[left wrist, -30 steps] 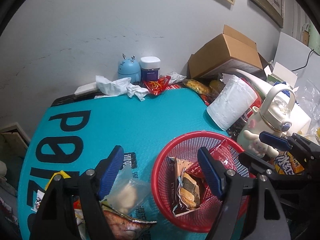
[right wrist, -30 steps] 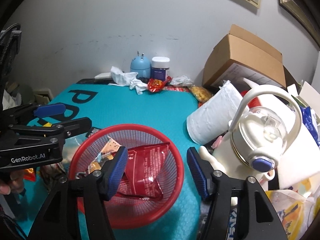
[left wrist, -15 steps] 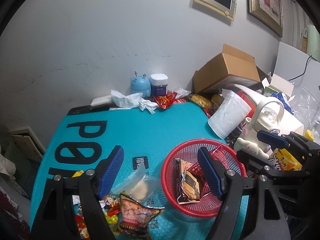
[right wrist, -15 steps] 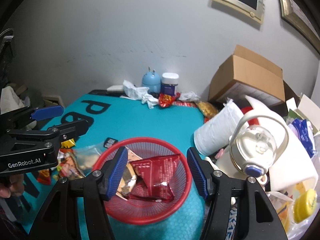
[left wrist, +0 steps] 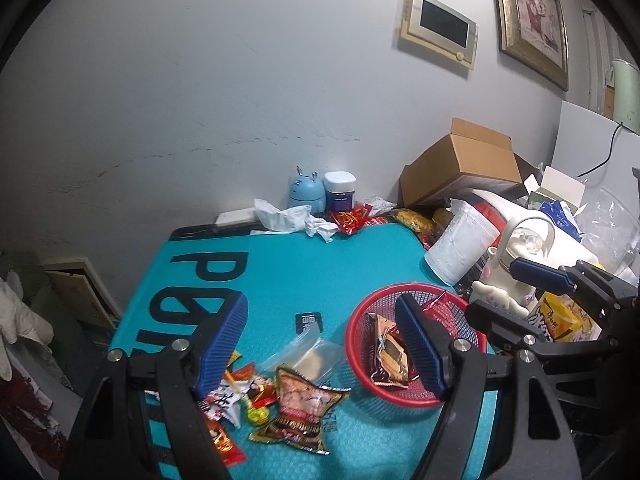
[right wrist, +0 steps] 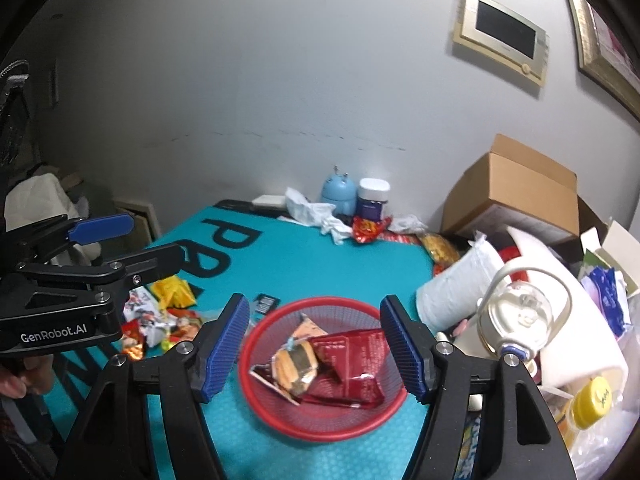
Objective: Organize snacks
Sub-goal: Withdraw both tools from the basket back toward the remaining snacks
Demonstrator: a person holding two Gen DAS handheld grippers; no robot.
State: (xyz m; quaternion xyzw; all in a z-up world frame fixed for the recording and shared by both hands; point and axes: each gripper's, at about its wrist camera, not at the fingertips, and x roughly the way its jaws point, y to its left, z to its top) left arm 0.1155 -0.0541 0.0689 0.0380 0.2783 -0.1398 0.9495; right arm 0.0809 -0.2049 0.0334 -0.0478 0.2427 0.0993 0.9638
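With both jaws spread wide and holding nothing, your left claw (left wrist: 322, 346) hangs over the loose snack packets (left wrist: 304, 408) on the teal bench (left wrist: 320, 264), while your right claw (right wrist: 314, 346) hangs over the red basket (right wrist: 320, 426). Inside the basket lie a red packet (right wrist: 352, 364) and a sandwich-biscuit packet (right wrist: 294, 368). Farther back, a paper towel roll (right wrist: 452, 292) leans right of the basket, and a cardboard box (right wrist: 516, 196) sits near the wall.

Scuffed grey wall (left wrist: 240, 80), intercom panel (left wrist: 440, 30), framed picture (left wrist: 534, 16) (gilt), teal table (left wrist: 312, 272)
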